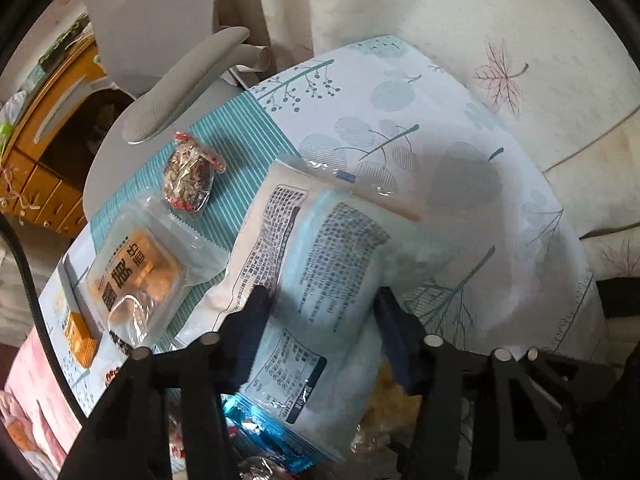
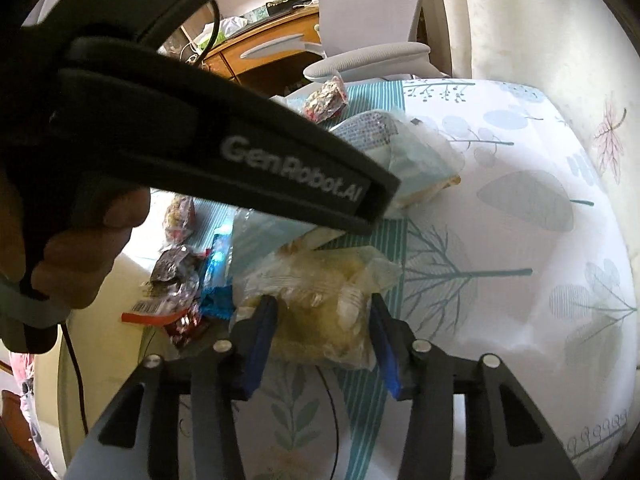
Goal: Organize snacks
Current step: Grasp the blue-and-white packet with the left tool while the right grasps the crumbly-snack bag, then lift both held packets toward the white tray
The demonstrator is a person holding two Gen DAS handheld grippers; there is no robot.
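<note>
Between the right gripper's [image 2: 323, 322] blue pads sits a clear yellowish snack bag [image 2: 320, 300], clamped. Nearby, the left gripper [image 1: 322, 314] grips a pale blue packet [image 1: 340, 264] on the tree-patterned surface [image 1: 500, 200]. Farther off lies a small nut-mix packet [image 1: 190, 176].

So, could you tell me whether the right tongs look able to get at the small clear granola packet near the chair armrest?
Probably not directly: the right tongs straddle a yellowish snack bag, and the left tongs' body crosses in front of the granola packet.
</note>
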